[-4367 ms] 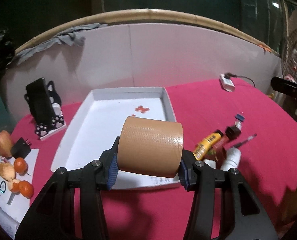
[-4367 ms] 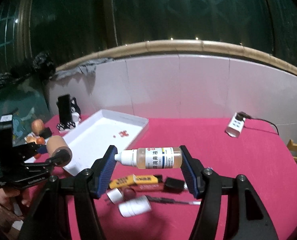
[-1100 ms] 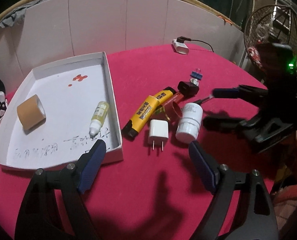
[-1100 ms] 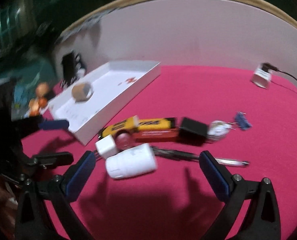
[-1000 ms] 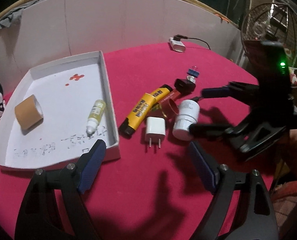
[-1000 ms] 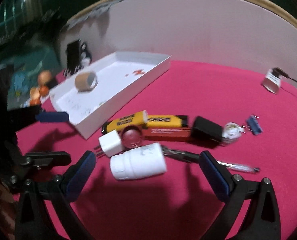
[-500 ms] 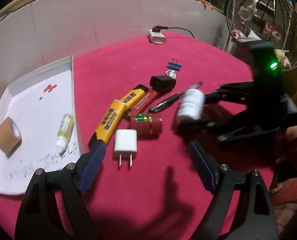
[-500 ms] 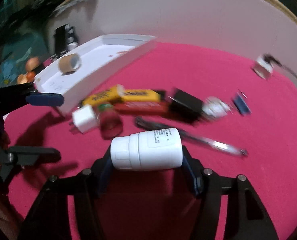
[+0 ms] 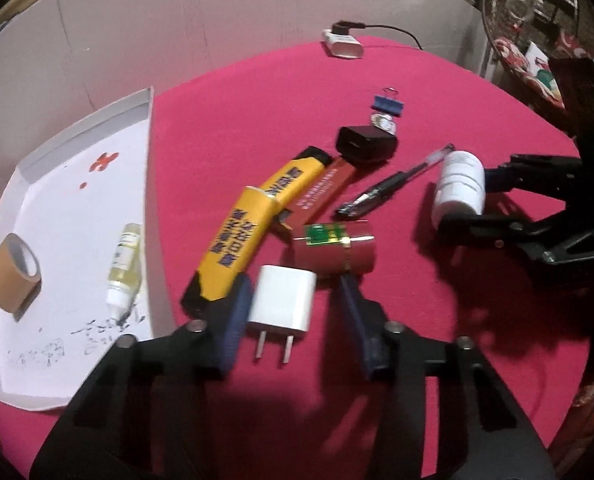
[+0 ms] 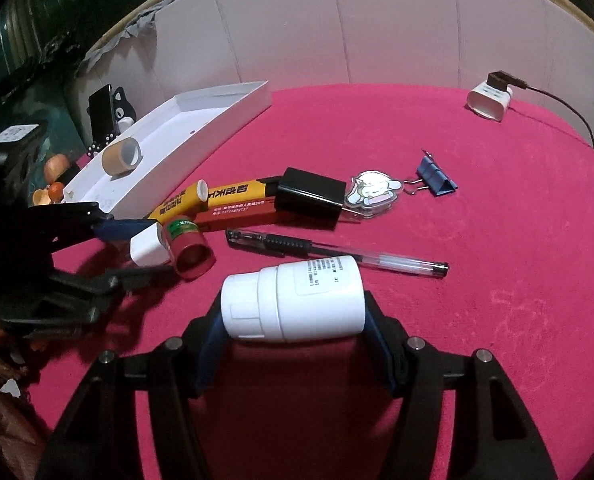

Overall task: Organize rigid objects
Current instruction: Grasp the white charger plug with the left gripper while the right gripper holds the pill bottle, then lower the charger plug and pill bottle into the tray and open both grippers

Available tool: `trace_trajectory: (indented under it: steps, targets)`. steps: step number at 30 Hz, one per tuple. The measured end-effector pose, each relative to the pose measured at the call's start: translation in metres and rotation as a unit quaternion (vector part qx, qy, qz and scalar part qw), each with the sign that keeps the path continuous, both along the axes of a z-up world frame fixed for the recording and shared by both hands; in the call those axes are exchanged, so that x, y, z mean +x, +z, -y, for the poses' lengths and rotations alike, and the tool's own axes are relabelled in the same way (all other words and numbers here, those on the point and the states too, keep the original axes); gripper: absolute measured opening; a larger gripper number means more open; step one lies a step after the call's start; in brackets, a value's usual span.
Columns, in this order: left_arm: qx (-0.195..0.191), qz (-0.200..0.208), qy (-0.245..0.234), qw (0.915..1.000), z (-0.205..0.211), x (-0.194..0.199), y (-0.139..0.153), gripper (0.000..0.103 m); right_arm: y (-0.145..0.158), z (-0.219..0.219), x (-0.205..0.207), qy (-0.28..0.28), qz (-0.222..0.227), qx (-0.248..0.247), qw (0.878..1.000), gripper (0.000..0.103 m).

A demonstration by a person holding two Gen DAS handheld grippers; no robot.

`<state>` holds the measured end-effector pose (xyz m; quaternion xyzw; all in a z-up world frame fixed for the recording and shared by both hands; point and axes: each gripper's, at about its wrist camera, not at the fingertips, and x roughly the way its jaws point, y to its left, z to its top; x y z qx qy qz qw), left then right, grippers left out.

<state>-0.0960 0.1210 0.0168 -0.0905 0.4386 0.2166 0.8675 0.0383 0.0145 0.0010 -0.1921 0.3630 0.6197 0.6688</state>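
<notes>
Holds the white bottle (image 10: 297, 300) crosswise in the right tool (image 10: 293, 308), pads pressed on its cap end and its base, seemingly lifted just off the red desk (image 9: 257, 92); a second ago lay among the clutter with those jaws wide around it.

Brings the left tool (image 9: 293, 284) in over the white charger (image 9: 283, 300): jaws just narrowed from wide, plug body between them, one pad at its side, a gap showing at the other, so not clamped yet. Charger flat on the desk, prongs toward the camera, touching the red cylinder (image 9: 337, 250) and just beside the yellow tube (image 9: 237, 252).

Shows the tape roll (image 9: 11, 272) and dropper bottle (image 9: 123, 268) already lying in the white tray (image 9: 149, 160) on the left. Leaves the pen (image 10: 337, 252), black adapter (image 10: 309, 196) and binder clip (image 10: 437, 182) out on the cloth.

Means, by the look of it, two more pieces nearly on their way: bottle ready for carrying to the tray, charger needing a last squeeze before any lift. Risks nudging the cylinder, likely to roll.
</notes>
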Motion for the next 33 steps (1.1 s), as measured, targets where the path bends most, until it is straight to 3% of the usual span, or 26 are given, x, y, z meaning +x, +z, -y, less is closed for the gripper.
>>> trace_trajectory:
  steps: [1, 3, 11, 19, 33]
  targets:
    - [0.003, 0.002, 0.006, 1.0, -0.001, -0.002, 0.001, 0.03, 0.0, -0.001, -0.002, 0.0, 0.001, 0.0, 1.0, 0.062]
    - [0.005, 0.007, 0.011, 0.9999, -0.001, -0.007, 0.002, 0.026, 0.0, -0.002, -0.004, 0.0, 0.004, -0.001, 1.0, 0.062]
    - [0.01, 0.041, 0.017, 0.999, 0.008, -0.023, 0.015, 0.026, 0.014, 0.008, -0.008, -0.017, 0.01, 0.026, 0.999, 0.062]
    - [0.032, 0.098, 0.038, 0.9939, 0.013, -0.042, 0.054, 0.026, 0.06, 0.019, -0.016, -0.027, 0.031, 0.092, 0.995, 0.062]
    - [0.059, 0.116, 0.118, 0.9845, -0.016, -0.073, 0.075, 0.026, 0.095, -0.011, -0.05, 0.015, 0.058, 0.125, 0.99, 0.062]
